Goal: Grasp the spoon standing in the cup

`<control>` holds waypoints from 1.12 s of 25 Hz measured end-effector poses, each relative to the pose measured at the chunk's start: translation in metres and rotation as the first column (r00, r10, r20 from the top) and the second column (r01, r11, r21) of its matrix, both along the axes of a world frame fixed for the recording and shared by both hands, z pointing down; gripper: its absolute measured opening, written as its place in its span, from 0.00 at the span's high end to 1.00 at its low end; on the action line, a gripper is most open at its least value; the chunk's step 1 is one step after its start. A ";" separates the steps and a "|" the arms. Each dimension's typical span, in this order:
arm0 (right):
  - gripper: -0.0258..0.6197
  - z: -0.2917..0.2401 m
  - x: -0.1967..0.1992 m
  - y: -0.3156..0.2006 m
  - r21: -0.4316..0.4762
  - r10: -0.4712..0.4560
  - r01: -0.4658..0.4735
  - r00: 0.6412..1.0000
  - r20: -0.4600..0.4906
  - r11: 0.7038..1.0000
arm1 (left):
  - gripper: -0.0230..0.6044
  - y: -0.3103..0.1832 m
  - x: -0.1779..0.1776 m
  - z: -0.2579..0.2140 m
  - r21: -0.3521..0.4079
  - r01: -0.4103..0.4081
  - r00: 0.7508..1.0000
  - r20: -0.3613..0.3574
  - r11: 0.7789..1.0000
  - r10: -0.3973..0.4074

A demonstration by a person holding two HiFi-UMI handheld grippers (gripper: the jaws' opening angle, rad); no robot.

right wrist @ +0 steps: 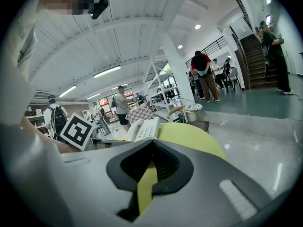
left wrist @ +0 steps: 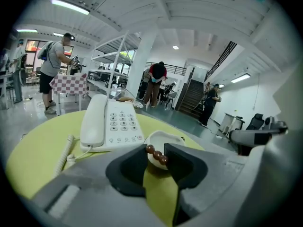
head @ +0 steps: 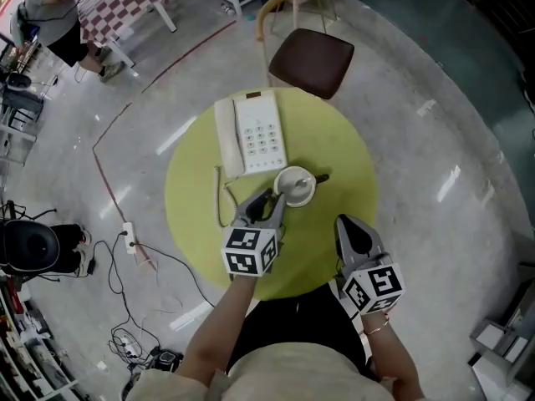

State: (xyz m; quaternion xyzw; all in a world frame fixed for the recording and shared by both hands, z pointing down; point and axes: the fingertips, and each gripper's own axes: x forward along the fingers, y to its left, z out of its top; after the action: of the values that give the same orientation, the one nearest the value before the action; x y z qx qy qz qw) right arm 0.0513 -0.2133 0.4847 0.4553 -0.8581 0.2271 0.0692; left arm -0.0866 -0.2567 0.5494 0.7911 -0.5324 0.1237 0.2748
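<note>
Two jaws of the left gripper (left wrist: 156, 151) stand half shut, with a small gap. The brown beaded handle of the spoon (left wrist: 156, 154) sits right between their tips. The tips look very near the beads, but I do not think they squeeze yet. The spoon stands in the white cup (left wrist: 163, 137), just past the jaws, near the middle of the yellow table (left wrist: 38, 150). So the step now is closing on the handle. Next, I think, the jaws must come together gently until the beads are held tight, without pushing or tipping the cup. The beads are round and may slip. The right gripper (head: 351, 228) is at the near edge of the table, well apart from the cup. Its jaws are shut together and hold nothing. A white phone (left wrist: 111, 122) lies just beside the cup, and its curly cord (left wrist: 64, 155) runs along the table close to the left gripper, so a wide swing could bump them. A brown chair (head: 311, 61) stands behind the table, and people are far off in the room. Nothing blocks the way to the spoon.
</note>
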 end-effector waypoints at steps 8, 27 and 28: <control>0.96 -0.001 0.005 0.002 -0.003 -0.004 0.004 1.000 0.008 1.000 | 0.78 -0.002 0.004 -0.011 0.022 0.011 1.000 -0.005 1.000 -0.011; 0.96 -0.018 0.002 0.004 0.042 -0.026 0.025 0.999 0.031 0.999 | 0.79 -0.003 0.003 -0.058 0.128 0.030 0.999 -0.018 0.991 -0.028; 0.96 -0.019 0.002 0.004 0.045 -0.028 0.026 0.999 0.032 0.999 | 0.79 -0.003 0.003 -0.062 0.134 0.031 0.999 -0.021 0.991 -0.028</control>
State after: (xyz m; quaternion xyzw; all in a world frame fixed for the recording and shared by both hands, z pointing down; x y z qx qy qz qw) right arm 0.0530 -0.2091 0.4655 0.4412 -0.8700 0.2146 0.0481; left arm -0.0838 -0.2598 0.4879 0.8008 -0.5486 0.0761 0.2279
